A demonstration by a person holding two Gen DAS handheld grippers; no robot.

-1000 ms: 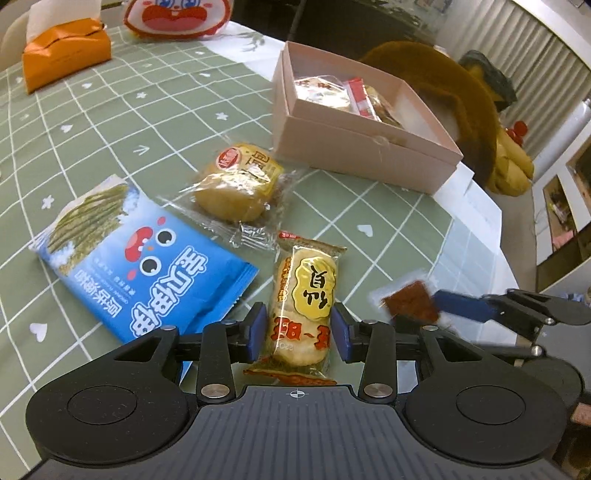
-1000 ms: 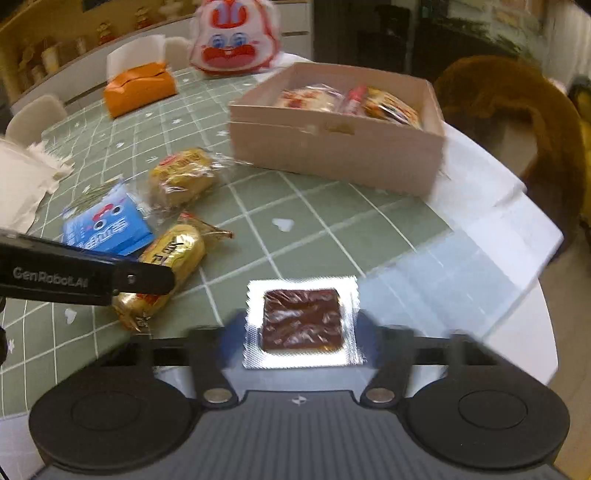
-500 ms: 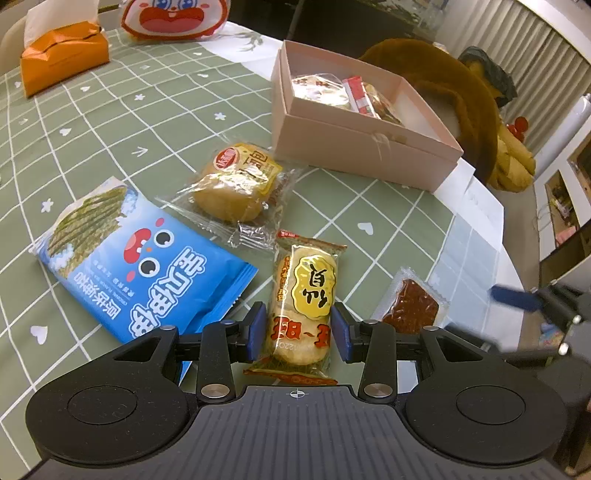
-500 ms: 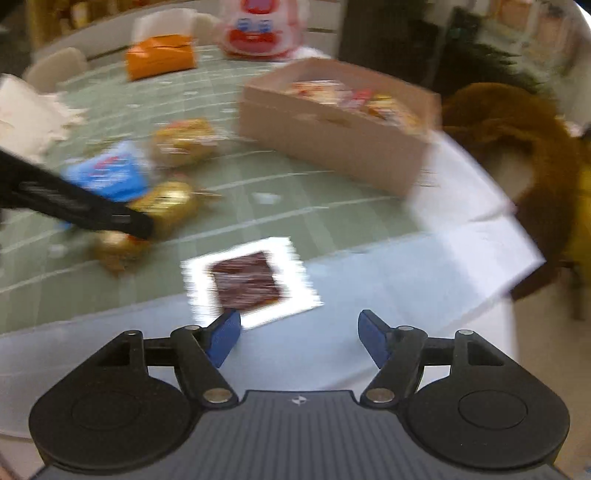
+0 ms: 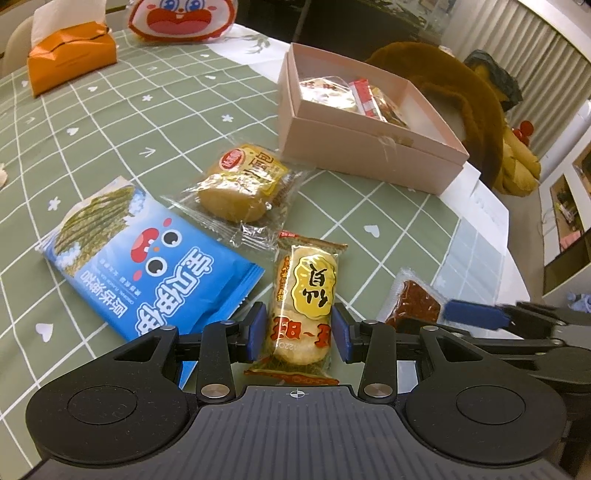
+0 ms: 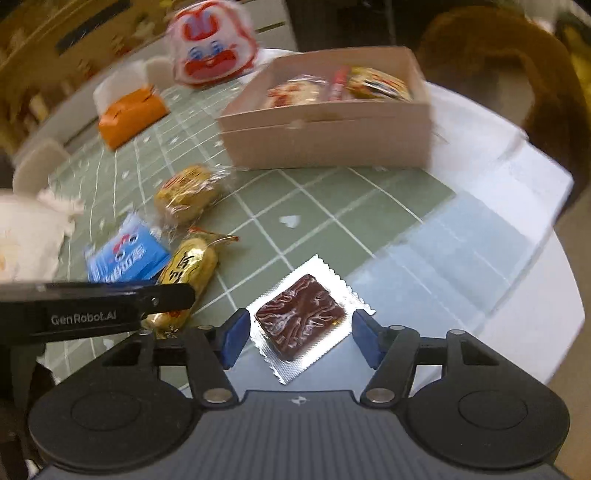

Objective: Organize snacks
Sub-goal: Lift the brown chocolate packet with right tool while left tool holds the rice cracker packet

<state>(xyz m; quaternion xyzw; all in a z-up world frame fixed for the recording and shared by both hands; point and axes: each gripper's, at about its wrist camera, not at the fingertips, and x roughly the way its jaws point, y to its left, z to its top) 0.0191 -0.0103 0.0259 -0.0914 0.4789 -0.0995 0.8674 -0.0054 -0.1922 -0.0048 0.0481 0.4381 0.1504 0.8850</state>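
My left gripper [image 5: 298, 328] has its two blue pads on either side of a yellow rice cracker pack [image 5: 304, 295] that lies on the green checked tablecloth; whether the pads touch it is unclear. My right gripper [image 6: 300, 334] is open around a brown square snack in a silver wrapper [image 6: 300, 320], which lies on the table; it also shows in the left wrist view [image 5: 412, 304]. A pink box [image 5: 364, 146] with several snacks inside stands further back. A blue seaweed snack bag [image 5: 147, 266] and a wrapped yellow cake [image 5: 240, 182] lie to the left.
An orange tissue box [image 5: 70, 59] and a red-and-white cartoon cushion [image 5: 181, 16] sit at the table's far side. A brown plush toy [image 5: 461, 92] lies behind the box. The table edge [image 6: 554, 295] is close on the right.
My right gripper let go of the brown snack, drew back, and has now come back with its open jaws around it on the table. My left gripper has barely moved.
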